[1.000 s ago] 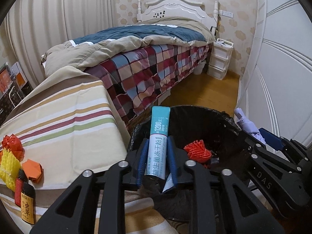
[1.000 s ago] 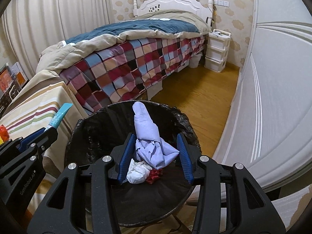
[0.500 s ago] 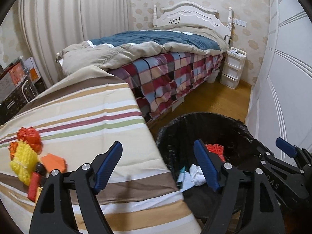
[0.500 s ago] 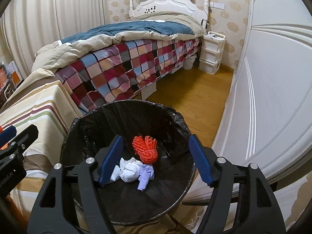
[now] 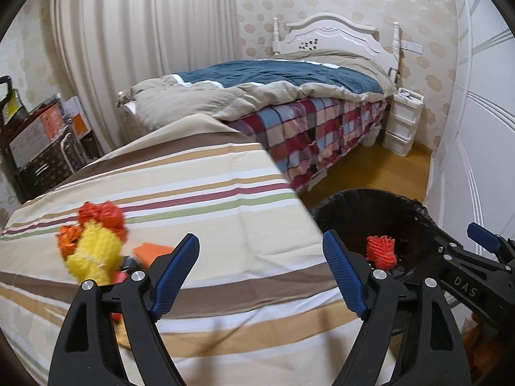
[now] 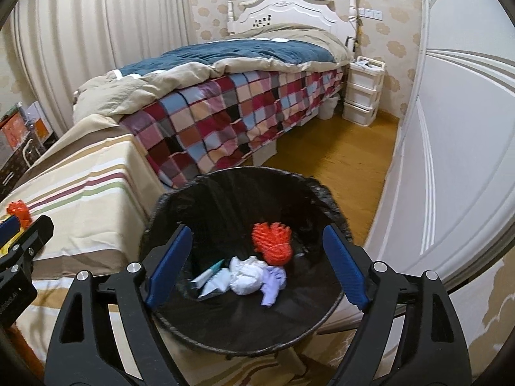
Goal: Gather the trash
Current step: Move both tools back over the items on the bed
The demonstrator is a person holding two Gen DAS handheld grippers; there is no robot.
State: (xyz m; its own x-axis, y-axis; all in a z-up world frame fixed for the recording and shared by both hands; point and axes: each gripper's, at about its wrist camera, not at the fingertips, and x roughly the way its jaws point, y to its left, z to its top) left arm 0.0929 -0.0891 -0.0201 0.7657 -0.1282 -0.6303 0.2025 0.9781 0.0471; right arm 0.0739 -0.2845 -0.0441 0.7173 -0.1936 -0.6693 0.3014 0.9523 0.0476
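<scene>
My right gripper (image 6: pixel 257 230) hangs over the black-lined trash bin (image 6: pixel 225 199), jaws opening, nothing between them. In the bin lie a red foam net (image 6: pixel 273 243), a crumpled white tissue (image 6: pixel 246 275), a lilac cloth (image 6: pixel 273 284) and a teal-and-white tube (image 6: pixel 209 273). My left gripper (image 5: pixel 260 238) is over the striped tablecloth (image 5: pixel 209 199) by the bin's edge (image 5: pixel 370 199), its jaws also opening and empty. On the cloth to its left sit a yellow foam net (image 5: pixel 93 254), a red foam net (image 5: pixel 103 214) and a flat orange piece (image 5: pixel 151 251).
A bed with a checked blanket (image 6: pixel 225 115) stands behind the table and bin. White plastic drawers (image 6: pixel 362 90) sit by the headboard. A white wardrobe (image 6: pixel 457 160) lines the right side, with wooden floor (image 6: pixel 338 154) between it and the bed. Boxes on a rack (image 5: pixel 38 141) stand far left.
Both grippers went from shut to open: the tube left my left jaws and the lilac cloth my right, and both now lie in the bin. My left gripper swung left over the table.
</scene>
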